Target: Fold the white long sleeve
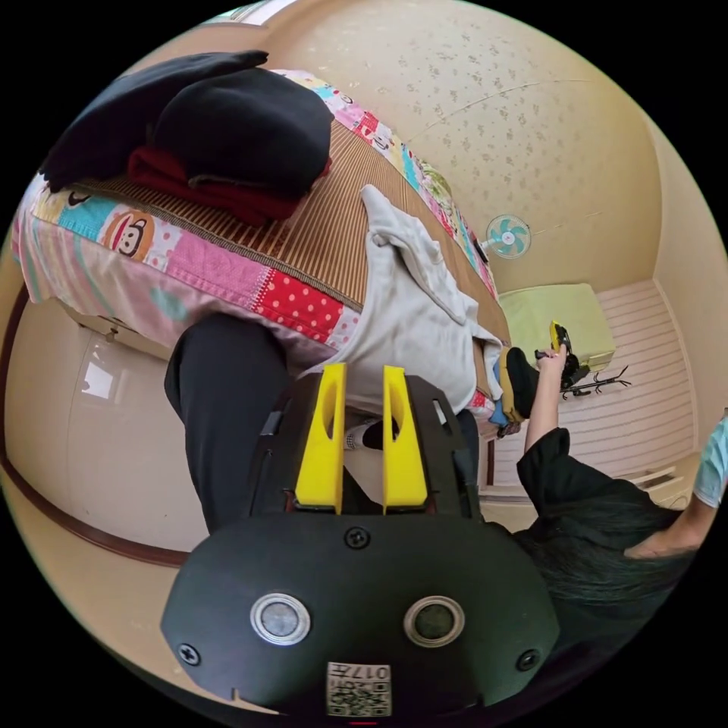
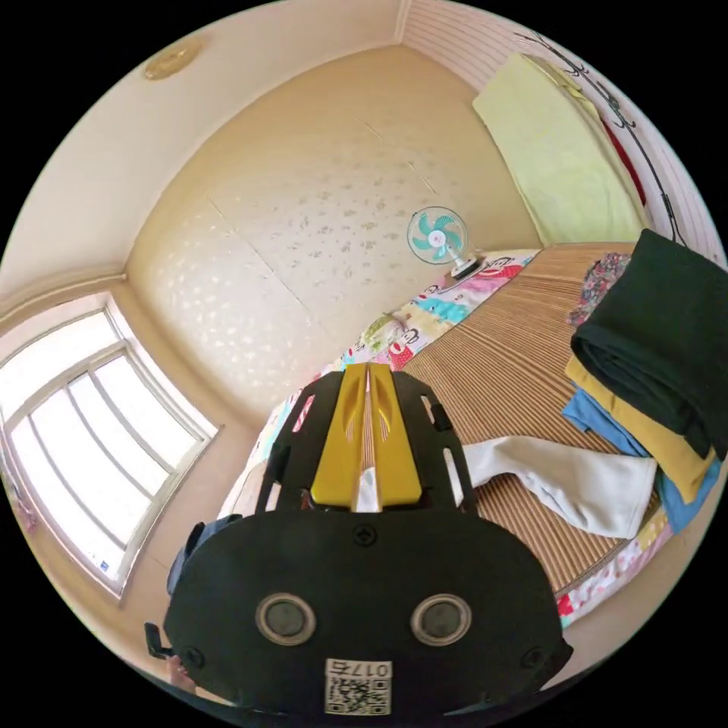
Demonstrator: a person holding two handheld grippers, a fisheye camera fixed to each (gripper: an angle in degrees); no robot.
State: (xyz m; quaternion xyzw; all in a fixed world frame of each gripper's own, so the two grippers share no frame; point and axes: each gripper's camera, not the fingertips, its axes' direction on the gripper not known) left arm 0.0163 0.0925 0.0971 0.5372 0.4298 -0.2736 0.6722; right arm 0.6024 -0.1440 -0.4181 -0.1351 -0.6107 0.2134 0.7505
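Note:
The white long sleeve (image 1: 409, 311) lies crumpled on the striped bamboo mat (image 1: 318, 227) of the bed, its lower part hanging over the bed's edge. My left gripper (image 1: 362, 373) is just below that hanging part, jaws apart, with no cloth clearly pinched. In the right gripper view, my right gripper (image 2: 368, 369) is shut on a strip of the white long sleeve (image 2: 561, 478), which trails from the jaws across the mat (image 2: 500, 356). In the left gripper view, a hand holds the other gripper (image 1: 559, 334) beyond the bed's far end.
A black and red clothes pile (image 1: 227, 129) sits on one end of the mat; a folded stack (image 2: 652, 364) of dark green, yellow and blue sits on the other. A person's black trouser leg (image 1: 220, 409) stands against the bed. A fan (image 2: 436, 236), window (image 2: 76, 425) and another person's arm (image 1: 705, 485) are nearby.

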